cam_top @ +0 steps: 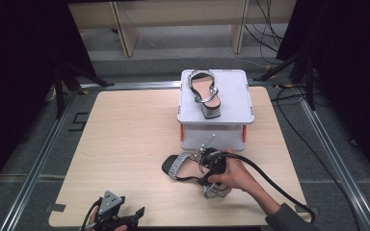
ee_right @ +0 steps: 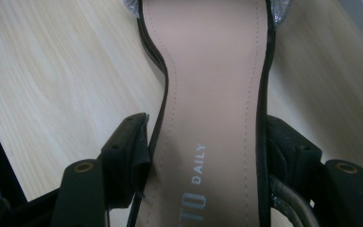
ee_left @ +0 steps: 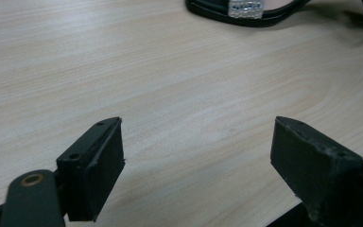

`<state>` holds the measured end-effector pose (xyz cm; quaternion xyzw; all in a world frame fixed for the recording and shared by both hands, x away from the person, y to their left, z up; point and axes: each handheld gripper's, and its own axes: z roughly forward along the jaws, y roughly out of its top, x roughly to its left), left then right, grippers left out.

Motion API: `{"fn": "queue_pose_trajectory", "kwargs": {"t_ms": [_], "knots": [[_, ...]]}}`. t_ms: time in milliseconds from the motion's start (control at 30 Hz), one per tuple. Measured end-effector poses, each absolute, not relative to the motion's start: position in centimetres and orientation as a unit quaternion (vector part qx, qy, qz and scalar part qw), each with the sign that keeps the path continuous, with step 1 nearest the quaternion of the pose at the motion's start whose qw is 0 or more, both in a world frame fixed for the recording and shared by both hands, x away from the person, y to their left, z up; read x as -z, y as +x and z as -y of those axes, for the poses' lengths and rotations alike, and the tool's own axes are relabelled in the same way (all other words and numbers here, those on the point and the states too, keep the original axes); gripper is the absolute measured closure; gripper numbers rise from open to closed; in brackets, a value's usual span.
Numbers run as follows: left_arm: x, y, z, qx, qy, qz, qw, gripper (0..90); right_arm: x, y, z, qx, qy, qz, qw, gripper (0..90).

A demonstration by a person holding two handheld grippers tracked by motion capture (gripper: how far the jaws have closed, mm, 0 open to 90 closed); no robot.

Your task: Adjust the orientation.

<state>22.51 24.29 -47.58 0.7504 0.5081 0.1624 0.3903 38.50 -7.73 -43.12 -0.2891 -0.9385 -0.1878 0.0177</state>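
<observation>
Left gripper (cam_top: 125, 217) is resting at the table's (cam_top: 125, 130) near edge, jaws standing wide apart with nothing between them, bare wood ahead. Right gripper (ee_right: 208, 156) is clamping a black sandal (cam_top: 183, 166) across its heel end, pads pressing both sides of the beige insole; the sandal's toe is pointing left at mid-table. Beyond it, a second sandal (cam_top: 204, 91) is lying on top of a white stand (cam_top: 236, 103) at the far edge.

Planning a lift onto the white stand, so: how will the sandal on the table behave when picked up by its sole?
The sandal looks stiff-soled, probably holding shape between the right gripper jaws. Its ankle strap will likely flop. The block heel may make it tail-heavy.
</observation>
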Motion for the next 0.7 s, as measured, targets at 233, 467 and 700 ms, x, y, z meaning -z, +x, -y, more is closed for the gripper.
{"fn": "queue_pose_trajectory", "kwargs": {"t_ms": [233, 467, 700], "knots": [[47.5, 22.5, -24.3, -0.164, 0.75, -0.51, 0.387, 17.9, 44.1, 37.9, 9.2, 0.196, -0.292, 0.936, 0.02, 37.2], [47.5, 22.6, -24.2, -0.161, 0.753, -0.506, 0.388, 17.9, 44.2, 38.1, 9.3, 0.204, -0.303, 0.931, 0.014, 26.9], [47.5, 22.7, -24.2, -0.163, 0.753, -0.509, 0.384, 17.9, 42.9, 38.8, 8.6, 0.23, -0.301, 0.925, 0.0, 22.9]]}}
